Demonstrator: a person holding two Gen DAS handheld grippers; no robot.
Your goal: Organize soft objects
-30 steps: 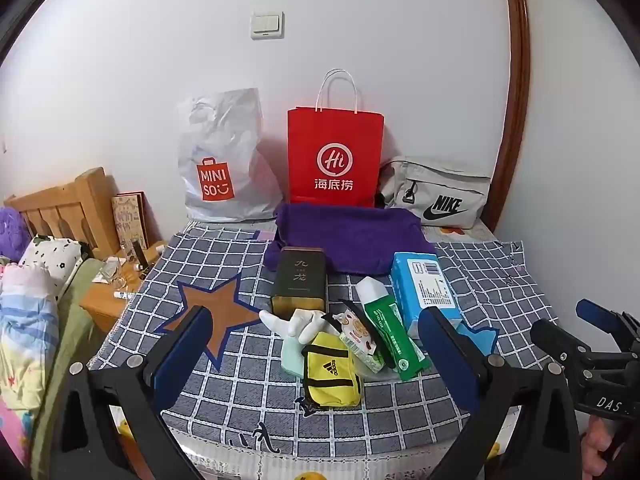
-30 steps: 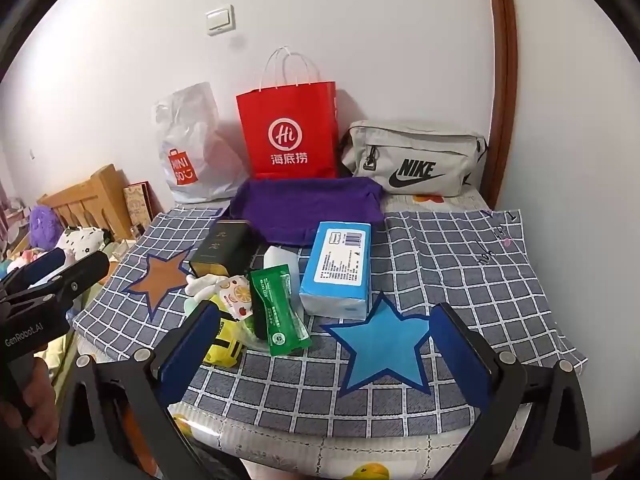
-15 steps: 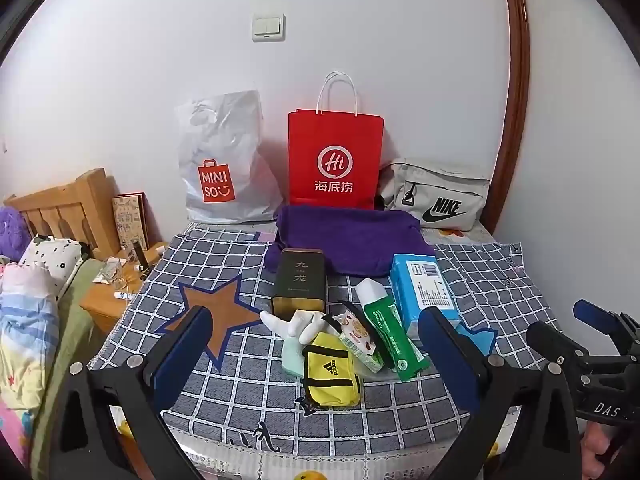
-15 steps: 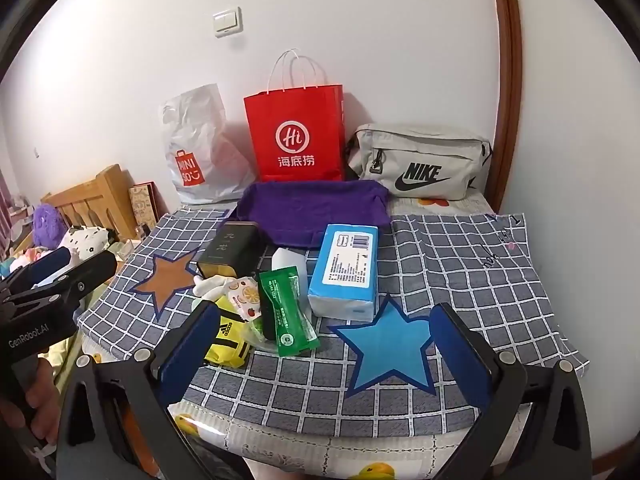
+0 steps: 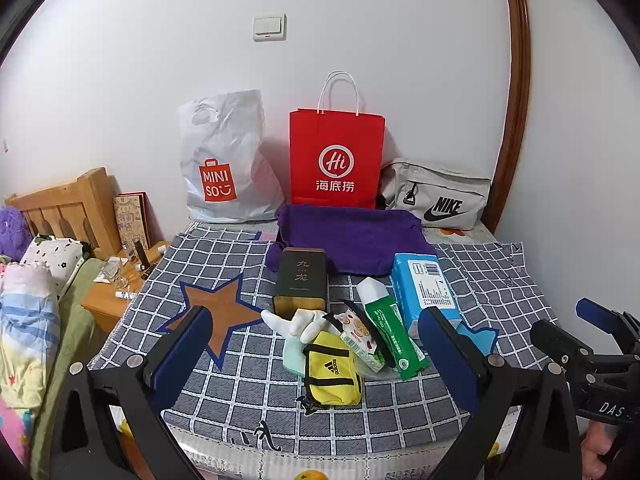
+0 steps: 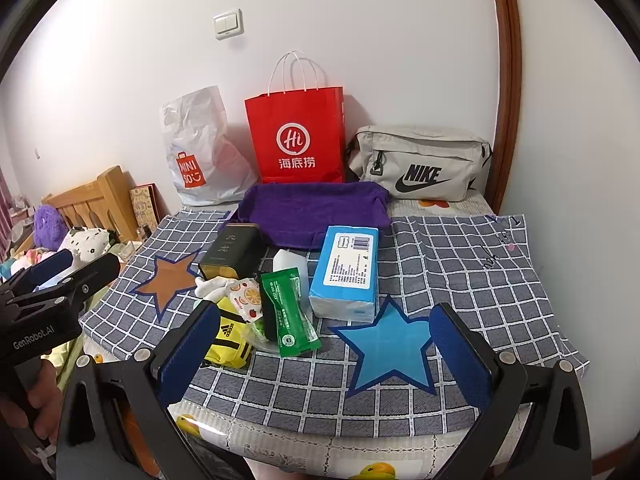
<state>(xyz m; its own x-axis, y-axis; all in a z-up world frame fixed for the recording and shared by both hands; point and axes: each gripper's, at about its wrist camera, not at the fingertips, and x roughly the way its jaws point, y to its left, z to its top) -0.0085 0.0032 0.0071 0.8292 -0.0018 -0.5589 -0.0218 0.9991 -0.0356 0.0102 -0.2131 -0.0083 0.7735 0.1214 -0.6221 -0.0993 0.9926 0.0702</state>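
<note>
A pile of small items lies mid-table on the checked cloth [image 5: 500, 280]: a yellow Adidas pouch [image 5: 331, 372] [image 6: 229, 344], white socks [image 5: 298, 322] [image 6: 212, 286], a fruit-print packet [image 5: 358, 338] [image 6: 245, 298], a green wipes pack [image 5: 390, 330] [image 6: 289, 308], a blue tissue pack [image 5: 424, 290] [image 6: 347, 272] and a dark tin box [image 5: 301, 280] [image 6: 232, 254]. A folded purple towel [image 5: 352, 236] [image 6: 316, 210] lies behind them. My left gripper [image 5: 316, 354] stands open in front of the pile. My right gripper [image 6: 326, 354] stands open too, nearer the blue star.
Against the wall stand a white Miniso bag [image 5: 224, 160], a red paper bag [image 5: 336, 160] and a grey Nike bag [image 6: 420, 164]. A wooden headboard [image 5: 60, 208], a nightstand with small bottles [image 5: 116, 284] and bedding [image 5: 24, 320] are left of the table. The table's front edge is close below both grippers.
Both views shifted slightly; the right gripper has moved a little closer to the pile. Nothing on the table has moved, and both grippers stay open.
</note>
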